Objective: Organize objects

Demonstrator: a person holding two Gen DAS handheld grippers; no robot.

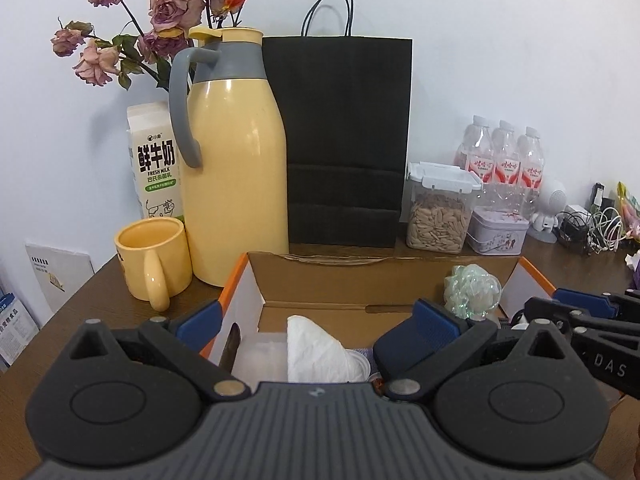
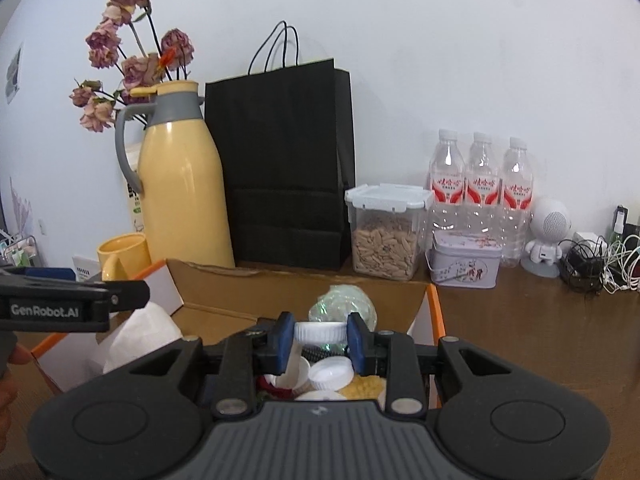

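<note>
Right gripper (image 2: 319, 340) over the cardboard box (image 2: 224, 280) on the counter (image 2: 520, 320), jaws part-closed w/ a white cap (image 2: 320, 332) pinched between the pads. Left gripper (image 1: 316, 326) jaws wide apart, nothing in them, above crumpled tissue (image 1: 316, 348) inside the box. Green mesh ball (image 1: 472, 290) in box's far corner.

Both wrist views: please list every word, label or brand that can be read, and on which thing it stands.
"鲜牛奶" and "FRESH MILK": on the milk carton.
"GenRobot.AI": on the left tool, seen in the right wrist view.
"DAS": on the right tool, cut off at the picture's edge.
Red labels on the water bottles: too blurred to read.
Small green print on the carton, and the tin: not readable.
</note>
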